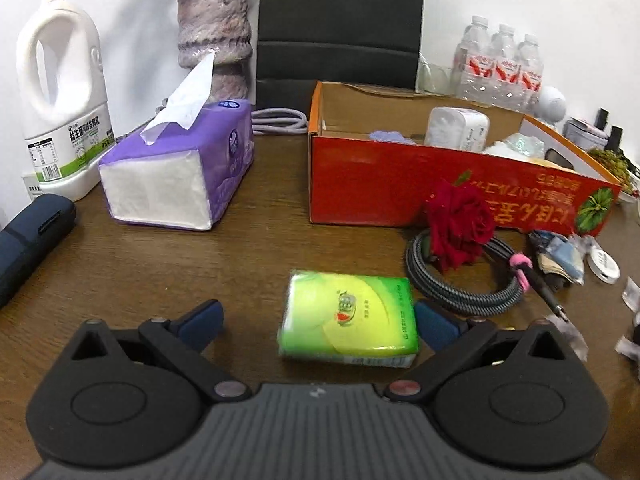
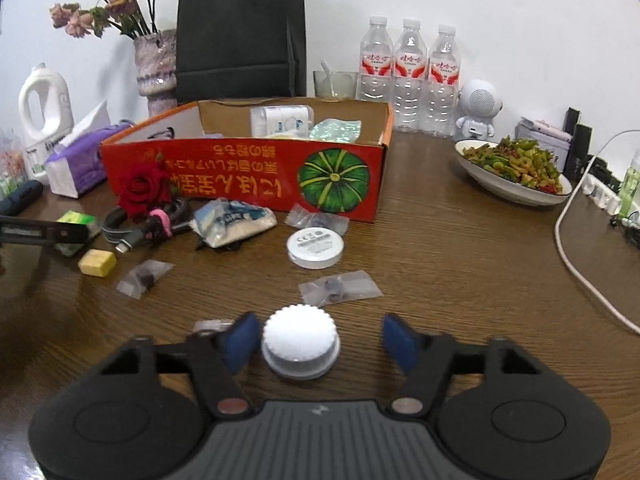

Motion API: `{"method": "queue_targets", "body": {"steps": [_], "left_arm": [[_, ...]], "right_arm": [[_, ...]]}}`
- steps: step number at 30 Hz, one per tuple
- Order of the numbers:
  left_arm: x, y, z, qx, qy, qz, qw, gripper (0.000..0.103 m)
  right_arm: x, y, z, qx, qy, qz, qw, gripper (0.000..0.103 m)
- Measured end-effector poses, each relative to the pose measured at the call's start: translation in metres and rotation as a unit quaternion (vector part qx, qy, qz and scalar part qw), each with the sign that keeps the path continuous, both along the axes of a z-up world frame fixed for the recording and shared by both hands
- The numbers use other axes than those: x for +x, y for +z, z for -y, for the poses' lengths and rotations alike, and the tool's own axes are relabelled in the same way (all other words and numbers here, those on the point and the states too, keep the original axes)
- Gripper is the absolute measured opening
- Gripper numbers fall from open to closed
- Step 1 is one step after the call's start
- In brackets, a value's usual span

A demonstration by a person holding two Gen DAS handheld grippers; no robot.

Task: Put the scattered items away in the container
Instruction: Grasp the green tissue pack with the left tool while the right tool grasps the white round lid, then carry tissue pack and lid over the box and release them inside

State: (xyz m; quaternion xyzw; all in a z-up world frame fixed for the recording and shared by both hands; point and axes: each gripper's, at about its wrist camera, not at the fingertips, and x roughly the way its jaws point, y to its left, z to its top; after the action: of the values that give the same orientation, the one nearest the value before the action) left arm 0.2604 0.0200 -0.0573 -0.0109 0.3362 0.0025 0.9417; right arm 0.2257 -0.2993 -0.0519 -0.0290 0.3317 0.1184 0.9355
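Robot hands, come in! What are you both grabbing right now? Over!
Left gripper open around green tissue pack. Right gripper open around white cap, not clamped. Red box ahead, path clear.

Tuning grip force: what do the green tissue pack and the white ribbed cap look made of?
green tissue pack: soft glossy plastic film, judging by the sheen and crimped end seam; likely squashy.
white ribbed cap: rigid matte plastic by the look, with a moulded knurled edge and flange.

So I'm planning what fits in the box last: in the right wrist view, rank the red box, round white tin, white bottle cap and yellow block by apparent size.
1. Red box
2. White bottle cap and round white tin: alike; the cap is nearer the camera, so unsure
3. Yellow block
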Motion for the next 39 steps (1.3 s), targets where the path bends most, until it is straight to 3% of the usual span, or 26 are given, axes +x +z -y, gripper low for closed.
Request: {"method": "queue_targets", "body": {"steps": [1,3,5,21,32,39], "left_arm": [[0.002,0.0,0.0,-0.002,0.0,-0.002,1.0,0.101],[0.0,0.001,0.001,-0.004,-0.002,0.006,1.0,0.086],[-0.002,0.002,0.003,0.005,-0.002,0.013,0.9999,0.065],[-0.029,0.017,0.0,-0.043,-0.009,0.059,0.9973,0.065],[-0.023,0.088,0.031,-0.069,-0.056,0.159,0.9833,0.065],[0.016,0.105,0.05,-0.101,-0.065,0.174,0.9774,0.065]], "right_arm": [[0.0,0.0,-0.001,-0.001,0.001,0.001,1.0,0.06],[-0.001,0.0,-0.001,0.0,0.002,0.006,1.0,0.05],[-0.003,0.0,-0.002,0.002,0.003,0.012,1.0,0.039],[-0.008,0.01,-0.001,0.004,-0.006,0.041,0.999,0.038],[0.019,0.074,-0.021,0.025,0.018,0.125,0.992,0.038],[0.063,0.102,-0.04,0.056,0.015,0.157,0.986,0.038]]}}
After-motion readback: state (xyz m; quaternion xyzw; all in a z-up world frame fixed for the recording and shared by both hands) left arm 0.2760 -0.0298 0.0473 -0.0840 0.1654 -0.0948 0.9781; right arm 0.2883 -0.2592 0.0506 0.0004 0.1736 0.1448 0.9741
